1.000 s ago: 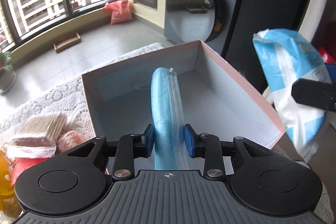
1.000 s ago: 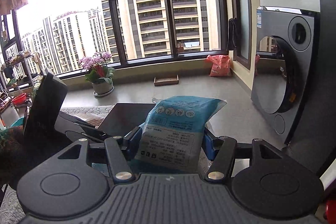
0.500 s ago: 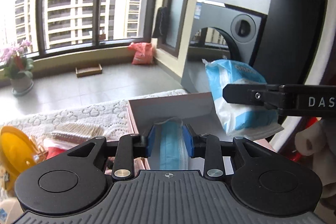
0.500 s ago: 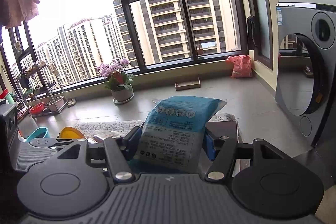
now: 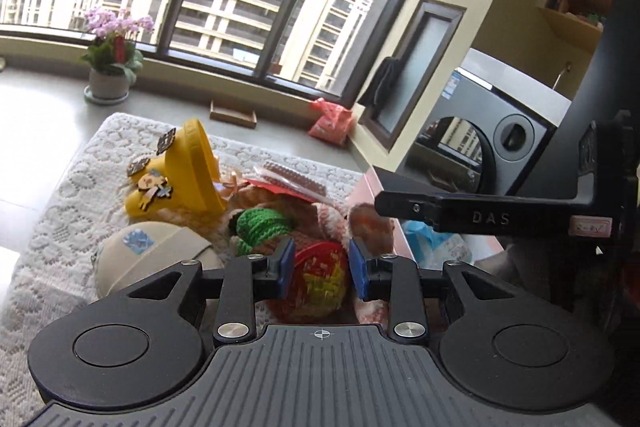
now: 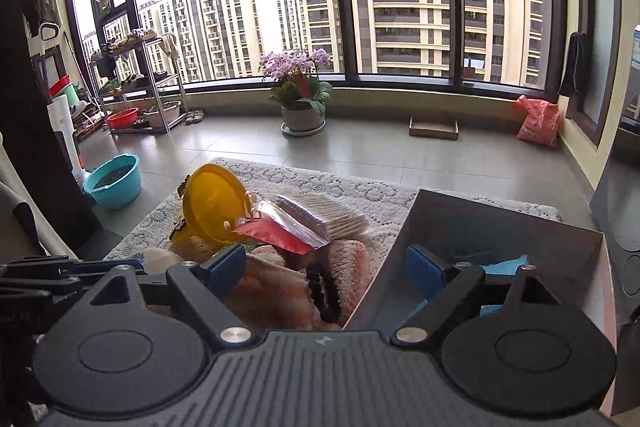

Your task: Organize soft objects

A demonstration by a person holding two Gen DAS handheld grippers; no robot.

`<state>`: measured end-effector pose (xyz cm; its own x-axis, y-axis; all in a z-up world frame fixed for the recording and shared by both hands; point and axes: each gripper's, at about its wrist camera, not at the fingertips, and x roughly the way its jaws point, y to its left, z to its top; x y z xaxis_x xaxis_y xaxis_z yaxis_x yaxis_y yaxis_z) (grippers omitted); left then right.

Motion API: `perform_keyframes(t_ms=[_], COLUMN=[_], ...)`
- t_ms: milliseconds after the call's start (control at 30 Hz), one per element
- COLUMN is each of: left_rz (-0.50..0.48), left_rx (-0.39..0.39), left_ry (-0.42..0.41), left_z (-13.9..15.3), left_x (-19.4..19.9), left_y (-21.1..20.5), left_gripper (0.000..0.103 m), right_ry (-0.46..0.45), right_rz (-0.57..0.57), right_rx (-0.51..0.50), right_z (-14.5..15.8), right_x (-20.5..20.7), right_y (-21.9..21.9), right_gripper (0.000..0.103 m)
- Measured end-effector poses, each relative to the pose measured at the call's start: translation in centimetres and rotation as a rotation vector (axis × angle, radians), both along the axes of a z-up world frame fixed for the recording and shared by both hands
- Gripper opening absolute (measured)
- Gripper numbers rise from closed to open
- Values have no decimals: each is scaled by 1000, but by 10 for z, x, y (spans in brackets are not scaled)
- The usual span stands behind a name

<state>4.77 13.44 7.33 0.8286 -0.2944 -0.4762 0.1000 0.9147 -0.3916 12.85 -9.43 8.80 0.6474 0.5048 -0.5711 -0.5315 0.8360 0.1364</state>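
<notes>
Left wrist view: my left gripper (image 5: 320, 269) hangs over the heap of soft goods on the lace-covered tabletop (image 5: 60, 195), jaws part-way apart with nothing pinched, framing a red and yellow knitted piece (image 5: 318, 283) below them. I cannot tell whether the pads touch it.

Around it lie a green crocheted piece (image 5: 260, 227), a beige cap (image 5: 148, 259) at the near left, a yellow bucket (image 5: 176, 179) tipped on its side, and a bag of cotton swabs (image 5: 292, 183) behind.

Right wrist view: my right gripper (image 6: 324, 265) has just been opening and stands wide and empty, straddling the near wall of the grey cardboard box (image 6: 500, 223) at the right edge of the tabletop. A blue packet (image 6: 504, 265) lies inside the box.

I judge the knitted piece light, limp and easily squashed, with no risk of breakage. It should compress between the pads, so I would take it across its bulging middle, where the yarn is thickest, not at an edge that could stretch and slip. The orange-pink fleecy cloth (image 6: 344, 259) looks bulkier; I would bunch a fold near its centre. Loose loops may snag neighbours when lifted.
</notes>
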Motion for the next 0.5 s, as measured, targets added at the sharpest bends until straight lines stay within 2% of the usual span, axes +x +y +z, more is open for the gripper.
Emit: perform_keyframes(t_ms=[33, 67, 100, 167, 300, 400, 500], left_rz=[-17, -32, -44, -58, -77, -79, -64], left_rx=[-8, -15, -23, -39, -47, -74, -96], left_ry=[14, 23, 28, 28, 10, -8, -28], left_z=[-7, -12, -16, -24, -33, -34, -30], left_x=[-7, -11, -16, -28, -49, -58, -63], left_y=[1, 1, 0, 5, 13, 17, 20], left_gripper=[33, 33, 33, 33, 33, 33, 33], right_ry=[29, 62, 85, 153, 187, 251, 278], right_rz=[7, 5, 3, 30, 64, 182, 280], right_rx=[-2, -4, -9, -14, 26, 93, 71], right_z=[-3, -6, -10, -18, -25, -22, -29], right_x=[6, 13, 18, 23, -7, -47, -91], right_y=[12, 23, 30, 37, 25, 9, 3], right_gripper=[84, 73, 57, 40, 26, 22, 21])
